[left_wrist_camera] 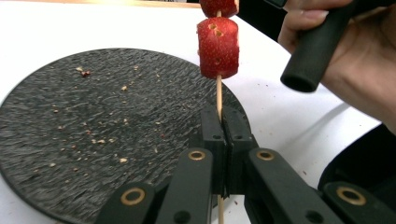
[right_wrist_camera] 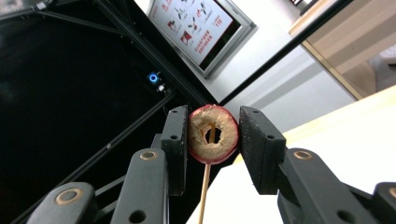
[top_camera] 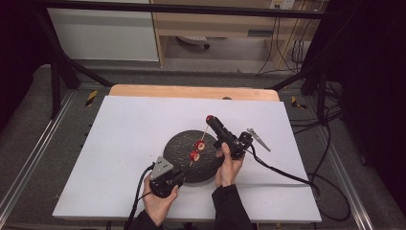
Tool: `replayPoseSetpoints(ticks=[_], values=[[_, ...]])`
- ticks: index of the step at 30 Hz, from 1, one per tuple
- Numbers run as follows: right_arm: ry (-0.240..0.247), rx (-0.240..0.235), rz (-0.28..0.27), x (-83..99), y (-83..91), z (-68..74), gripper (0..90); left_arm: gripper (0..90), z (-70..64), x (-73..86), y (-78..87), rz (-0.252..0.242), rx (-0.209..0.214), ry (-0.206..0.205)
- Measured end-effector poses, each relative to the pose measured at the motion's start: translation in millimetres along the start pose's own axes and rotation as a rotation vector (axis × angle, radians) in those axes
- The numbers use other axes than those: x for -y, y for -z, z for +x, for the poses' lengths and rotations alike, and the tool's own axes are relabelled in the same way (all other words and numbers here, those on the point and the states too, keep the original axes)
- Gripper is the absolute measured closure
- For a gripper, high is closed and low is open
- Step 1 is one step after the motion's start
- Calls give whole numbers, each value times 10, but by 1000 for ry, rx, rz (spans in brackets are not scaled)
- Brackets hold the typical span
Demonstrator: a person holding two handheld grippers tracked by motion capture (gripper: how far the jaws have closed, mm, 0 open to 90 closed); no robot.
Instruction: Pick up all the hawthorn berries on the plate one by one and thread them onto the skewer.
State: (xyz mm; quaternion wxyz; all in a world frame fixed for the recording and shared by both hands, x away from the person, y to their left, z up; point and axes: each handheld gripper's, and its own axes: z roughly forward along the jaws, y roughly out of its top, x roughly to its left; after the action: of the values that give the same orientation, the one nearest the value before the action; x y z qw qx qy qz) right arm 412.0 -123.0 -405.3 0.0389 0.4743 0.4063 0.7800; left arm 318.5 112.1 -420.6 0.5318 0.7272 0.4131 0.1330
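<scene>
- White table sheet (top_camera: 124, 143) carries a round black plate (top_camera: 184, 143) at centre, crumbs scattered on it.
- Left gripper (left_wrist_camera: 223, 140): jaws pressed together on the near end of a wooden skewer (left_wrist_camera: 218, 95), held slanting above the plate.
- Two fruit pieces (top_camera: 197, 149) already threaded at mid-stick.
- Right gripper (right_wrist_camera: 212, 135): jaws pinching a third, cored fruit slice (right_wrist_camera: 213, 134) at the skewer's far tip.
- Step in hand, as I judge it: threading that slice. Next move calls for sliding it down toward the other two, straight along the stick.
- Skewer's point hidden inside the slice; fruit type unclear.
</scene>
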Motion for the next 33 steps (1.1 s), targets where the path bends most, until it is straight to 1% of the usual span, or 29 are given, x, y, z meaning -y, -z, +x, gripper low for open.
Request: replayPoseSetpoints(ticks=[1,4,5,9,11,13,14,16,19,22,26,27,31,32,33], values=[[1,4,7,9,4,1,643,891,-3,-7,-10,4,-7,-5],[17,6,19,30,25,12,642,891,-13,-18,-51,9,2,7],[20,5,22,32,30,15,642,890,-11,-28,-60,6,-1,5],[32,1,39,41,50,27,641,890,5,-84,-85,5,7,0],[35,-2,47,49,58,29,641,890,15,-113,-99,8,15,6],[40,-1,56,54,66,35,640,890,32,-139,-106,5,9,-5],[42,-3,60,56,70,36,641,890,34,-147,-113,7,17,3],[48,-2,64,62,74,38,640,890,38,-161,-121,10,21,0],[51,-4,78,71,76,36,640,890,40,-168,-135,8,26,1],[65,0,92,72,85,40,638,890,55,-162,-135,13,30,-3],[83,8,125,44,90,46,628,890,88,-156,-110,11,47,-5],[101,16,137,34,96,45,619,890,99,-156,-99,12,45,-8],[132,23,172,-25,109,57,535,890,149,-133,-62,22,54,-23],[146,26,182,-50,114,60,506,890,175,-120,-41,29,51,-32],[172,33,207,-97,126,63,435,890,175,-120,-41,29,51,-32]])
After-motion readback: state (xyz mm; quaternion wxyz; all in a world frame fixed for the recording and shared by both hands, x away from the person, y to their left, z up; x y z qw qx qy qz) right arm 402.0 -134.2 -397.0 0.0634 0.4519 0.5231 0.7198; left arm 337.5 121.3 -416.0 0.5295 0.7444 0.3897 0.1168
